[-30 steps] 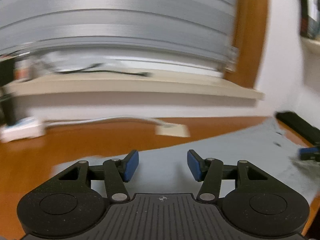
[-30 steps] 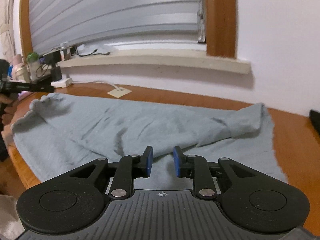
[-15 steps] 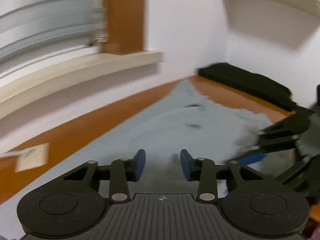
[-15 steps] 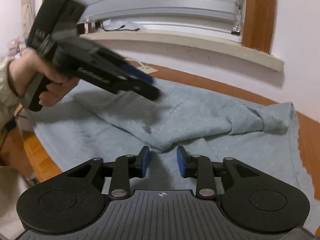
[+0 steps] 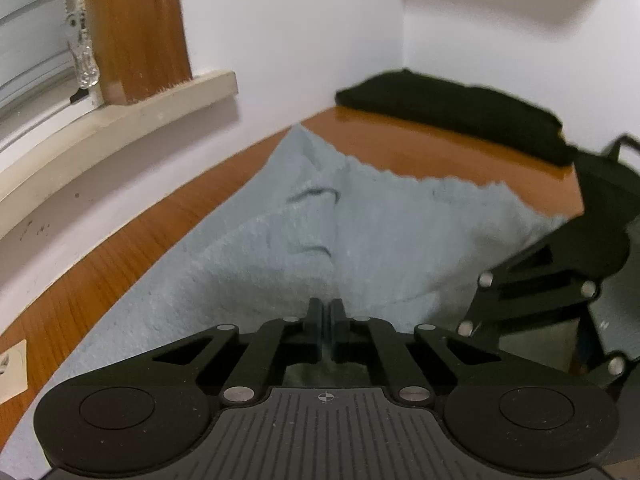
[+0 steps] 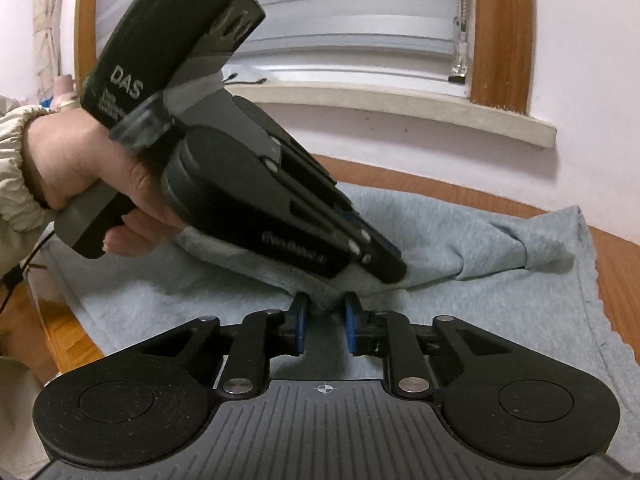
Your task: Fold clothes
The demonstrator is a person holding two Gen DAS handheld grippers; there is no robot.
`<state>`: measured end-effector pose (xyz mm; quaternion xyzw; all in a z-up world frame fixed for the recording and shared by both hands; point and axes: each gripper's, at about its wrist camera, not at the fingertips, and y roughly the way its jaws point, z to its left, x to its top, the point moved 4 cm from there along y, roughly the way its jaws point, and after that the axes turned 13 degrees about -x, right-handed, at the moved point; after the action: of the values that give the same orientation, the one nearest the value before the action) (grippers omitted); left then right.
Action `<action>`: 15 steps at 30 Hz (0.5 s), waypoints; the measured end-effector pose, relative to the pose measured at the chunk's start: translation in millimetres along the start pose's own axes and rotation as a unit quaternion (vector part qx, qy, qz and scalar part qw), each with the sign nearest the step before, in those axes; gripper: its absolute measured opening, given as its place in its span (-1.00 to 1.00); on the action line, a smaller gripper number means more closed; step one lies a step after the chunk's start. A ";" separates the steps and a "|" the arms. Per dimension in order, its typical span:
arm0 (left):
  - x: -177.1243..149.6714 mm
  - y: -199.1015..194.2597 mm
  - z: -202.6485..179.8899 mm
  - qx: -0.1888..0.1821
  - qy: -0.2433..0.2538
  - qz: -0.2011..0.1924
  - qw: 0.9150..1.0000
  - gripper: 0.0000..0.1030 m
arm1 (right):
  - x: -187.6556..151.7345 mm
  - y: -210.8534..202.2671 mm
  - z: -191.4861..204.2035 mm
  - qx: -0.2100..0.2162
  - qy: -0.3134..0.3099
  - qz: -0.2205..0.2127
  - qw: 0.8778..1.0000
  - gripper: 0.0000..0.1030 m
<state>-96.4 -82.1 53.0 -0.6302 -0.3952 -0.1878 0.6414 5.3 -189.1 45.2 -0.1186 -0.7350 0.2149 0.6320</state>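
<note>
A light grey-blue garment [image 6: 460,308] lies spread on the wooden table, with a bunched fold running to the right. It also shows in the left wrist view [image 5: 280,256]. My left gripper [image 5: 326,308] is shut on a fold of the garment near its middle; it also shows from the side in the right wrist view [image 6: 384,264], held by a hand. My right gripper [image 6: 324,312] sits just in front of it with its blue pads either side of a ridge of the cloth, a gap still between them.
The wooden table [image 5: 100,280] meets a white wall and a windowsill [image 6: 400,108] at the back. A folded black item [image 5: 452,108] lies in the far corner. A beige tag [image 5: 12,368] lies on the table at left.
The left gripper swung right across the table, came down on the garment beside the right gripper and shut on the cloth. The right gripper moved forward onto the fold.
</note>
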 end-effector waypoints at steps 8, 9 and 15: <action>12.4 -16.1 15.7 0.000 -0.027 -0.043 0.999 -0.95 | 9.8 -28.5 11.8 0.010 0.029 -0.024 0.999 -0.99; 13.5 -16.8 16.6 -0.001 -0.029 -0.044 0.999 -0.95 | 10.0 -31.8 16.4 0.010 0.022 -0.025 0.999 -0.99; 16.7 -26.9 16.4 -0.020 -0.031 -0.061 0.997 -0.95 | 4.8 -21.6 9.2 -0.031 -0.009 -0.016 0.999 -0.83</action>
<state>-110.4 -65.7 81.5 -0.6233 -0.4483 -0.2149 0.6036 -2.5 -207.5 58.5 -0.1250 -0.7489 0.1830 0.6245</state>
